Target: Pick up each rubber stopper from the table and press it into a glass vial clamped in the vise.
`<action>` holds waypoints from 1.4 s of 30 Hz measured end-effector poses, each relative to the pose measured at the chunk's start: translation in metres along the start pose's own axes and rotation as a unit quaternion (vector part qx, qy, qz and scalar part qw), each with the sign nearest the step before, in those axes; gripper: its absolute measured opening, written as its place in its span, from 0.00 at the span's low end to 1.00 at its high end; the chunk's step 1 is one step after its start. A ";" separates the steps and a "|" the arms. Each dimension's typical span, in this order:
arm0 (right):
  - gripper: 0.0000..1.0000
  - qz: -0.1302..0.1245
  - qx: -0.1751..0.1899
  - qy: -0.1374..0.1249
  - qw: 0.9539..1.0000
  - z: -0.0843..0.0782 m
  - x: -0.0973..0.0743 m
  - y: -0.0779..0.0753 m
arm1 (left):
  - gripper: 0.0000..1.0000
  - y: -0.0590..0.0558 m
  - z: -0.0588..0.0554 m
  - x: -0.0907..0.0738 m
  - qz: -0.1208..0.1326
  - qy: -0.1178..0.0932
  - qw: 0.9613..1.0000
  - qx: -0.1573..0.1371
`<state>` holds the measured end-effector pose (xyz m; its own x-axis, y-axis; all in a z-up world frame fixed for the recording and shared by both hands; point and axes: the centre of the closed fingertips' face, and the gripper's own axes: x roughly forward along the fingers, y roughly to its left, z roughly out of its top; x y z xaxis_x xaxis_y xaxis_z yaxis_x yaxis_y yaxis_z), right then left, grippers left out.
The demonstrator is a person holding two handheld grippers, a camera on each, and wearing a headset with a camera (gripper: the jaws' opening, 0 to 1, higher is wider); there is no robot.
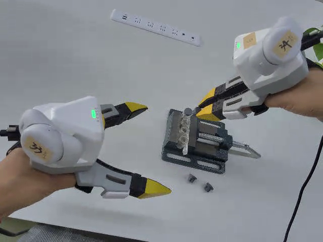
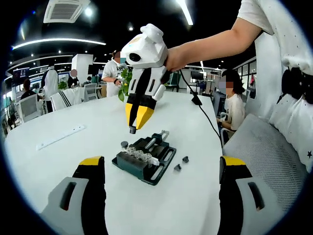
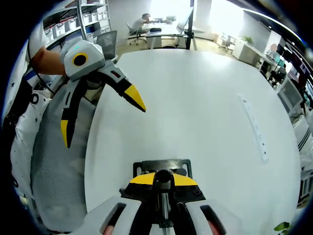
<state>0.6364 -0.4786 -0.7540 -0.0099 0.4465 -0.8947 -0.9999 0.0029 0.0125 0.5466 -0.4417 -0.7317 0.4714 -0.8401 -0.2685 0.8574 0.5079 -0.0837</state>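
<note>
Rubber stopper [image 2: 132, 130] pinched in the right gripper [image 2: 137, 123] hung over the vials [image 2: 138, 155], two more stoppers [image 1: 192, 177] waited, left gripper [image 1: 157, 148] gaped wide.

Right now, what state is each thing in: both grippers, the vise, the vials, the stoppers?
Left gripper: jaws open, empty.
Right gripper: jaws shut on a stopper.
Vise: closed on a row of vials.
Loose stoppers: two, lying on the table.
</note>
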 end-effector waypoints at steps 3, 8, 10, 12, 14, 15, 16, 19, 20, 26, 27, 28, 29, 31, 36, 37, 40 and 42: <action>0.06 0.001 0.001 0.011 1.000 -0.001 0.008 -0.004 | 0.99 -0.001 -0.005 -0.001 -0.006 0.001 1.000 0.003; 0.06 0.007 0.002 0.032 0.999 -0.009 0.018 -0.007 | 0.99 0.000 -0.010 -0.003 -0.008 -0.001 1.000 -0.005; 0.06 0.008 0.004 0.037 0.999 -0.012 0.020 -0.007 | 0.99 0.001 -0.011 -0.004 -0.008 -0.003 1.000 -0.007; 0.06 0.009 0.006 0.041 0.999 -0.015 0.022 -0.008 | 0.99 0.001 -0.012 -0.004 -0.008 -0.003 1.000 -0.009; 0.06 0.010 0.007 0.042 0.999 -0.016 0.023 -0.008 | 0.99 0.001 -0.014 -0.004 -0.008 -0.003 1.000 -0.010; 0.06 0.011 0.008 0.044 0.999 -0.017 0.024 -0.007 | 0.99 0.000 -0.014 -0.004 -0.008 -0.004 1.000 -0.010; 0.06 0.010 0.008 0.045 0.999 -0.017 0.025 -0.007 | 0.99 0.000 -0.013 -0.004 -0.009 -0.006 1.000 -0.011; 0.06 0.011 0.009 0.050 0.999 -0.017 0.028 -0.007 | 0.99 0.000 -0.014 -0.003 -0.010 -0.007 1.000 -0.011; 0.06 0.012 0.007 0.052 0.999 -0.017 0.029 -0.007 | 0.99 -0.001 -0.014 -0.003 -0.011 -0.008 1.000 -0.013; 0.06 0.016 0.004 0.064 0.998 -0.020 0.034 -0.007 | 0.99 0.000 -0.014 -0.003 -0.010 -0.011 1.000 -0.016; 0.06 0.017 0.004 0.065 0.998 -0.021 0.034 -0.006 | 0.99 -0.001 -0.014 -0.003 -0.010 -0.011 1.000 -0.016; 0.06 0.017 0.004 0.065 0.998 -0.021 0.034 -0.006 | 0.99 -0.001 -0.014 -0.003 -0.010 -0.011 1.000 -0.016; 0.06 0.018 0.003 0.067 0.998 -0.021 0.034 -0.006 | 0.99 -0.001 -0.014 -0.004 -0.010 -0.012 1.000 -0.017; 0.06 0.017 0.000 0.069 0.997 -0.022 0.035 -0.007 | 0.99 0.000 -0.014 -0.004 -0.009 -0.012 1.000 -0.018; 0.06 0.020 0.002 0.072 0.997 -0.023 0.036 -0.007 | 0.99 -0.001 -0.013 -0.004 -0.009 -0.014 1.000 -0.019; 0.06 0.019 0.000 0.073 0.997 -0.023 0.036 -0.007 | 0.99 -0.001 -0.013 -0.004 -0.009 -0.014 1.000 -0.020; 0.06 0.019 -0.001 0.077 0.997 -0.023 0.037 -0.008 | 0.99 -0.002 -0.012 -0.004 -0.009 -0.016 1.000 -0.021; 0.06 0.019 -0.004 0.080 0.997 -0.023 0.038 -0.008 | 0.99 -0.002 -0.012 -0.004 -0.010 -0.016 1.000 -0.021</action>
<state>0.6437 -0.4820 -0.7979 -0.0478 0.2984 -0.9532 -0.9988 -0.0181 0.0444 0.5404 -0.4373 -0.7424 0.4621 -0.8550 -0.2352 0.8571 0.4987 -0.1289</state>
